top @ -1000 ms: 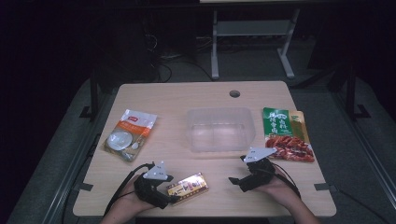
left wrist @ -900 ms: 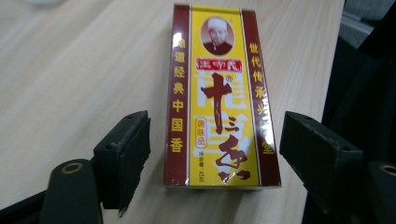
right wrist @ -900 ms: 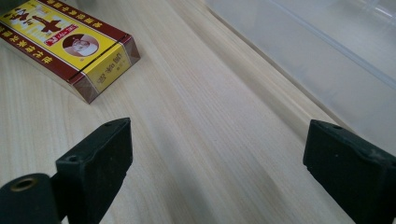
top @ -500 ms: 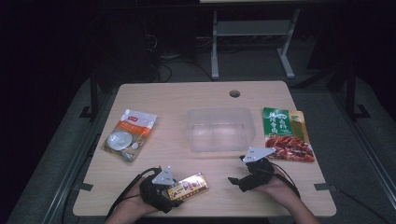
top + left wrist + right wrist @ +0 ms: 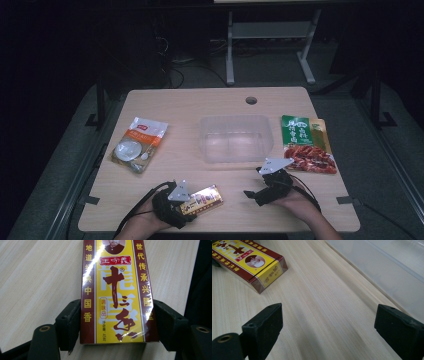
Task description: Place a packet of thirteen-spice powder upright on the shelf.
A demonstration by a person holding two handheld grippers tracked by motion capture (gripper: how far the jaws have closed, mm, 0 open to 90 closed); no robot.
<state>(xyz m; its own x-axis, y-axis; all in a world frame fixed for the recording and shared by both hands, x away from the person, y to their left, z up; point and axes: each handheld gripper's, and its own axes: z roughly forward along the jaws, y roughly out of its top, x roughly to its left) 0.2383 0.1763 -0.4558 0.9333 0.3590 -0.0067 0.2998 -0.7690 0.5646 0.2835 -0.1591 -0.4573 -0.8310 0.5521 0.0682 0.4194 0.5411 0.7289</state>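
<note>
A yellow and dark-red spice box (image 5: 202,201) lies flat near the table's front edge, left of centre. My left gripper (image 5: 192,205) reaches over its near end. In the left gripper view the box (image 5: 115,290) sits between the two black jaws of my left gripper (image 5: 116,325). The jaws have just been closing, and their pads touch both long sides. My right gripper (image 5: 252,194) rests at the front right, open over bare wood. In the right gripper view, my right gripper (image 5: 328,322) has nothing between its jaws. The box (image 5: 249,261) lies off to the upper left.
A clear plastic container (image 5: 236,120) stands empty mid-table, its wall (image 5: 392,262) close ahead of the right jaws. A white and orange pouch (image 5: 139,144) lies at the left. A green and red snack bag (image 5: 306,150) lies at the right. A cable hole (image 5: 251,100) is at the back.
My left gripper has edged right along the spice box and its jaws have narrowed onto the box's sides. The right gripper has stayed where it was.
</note>
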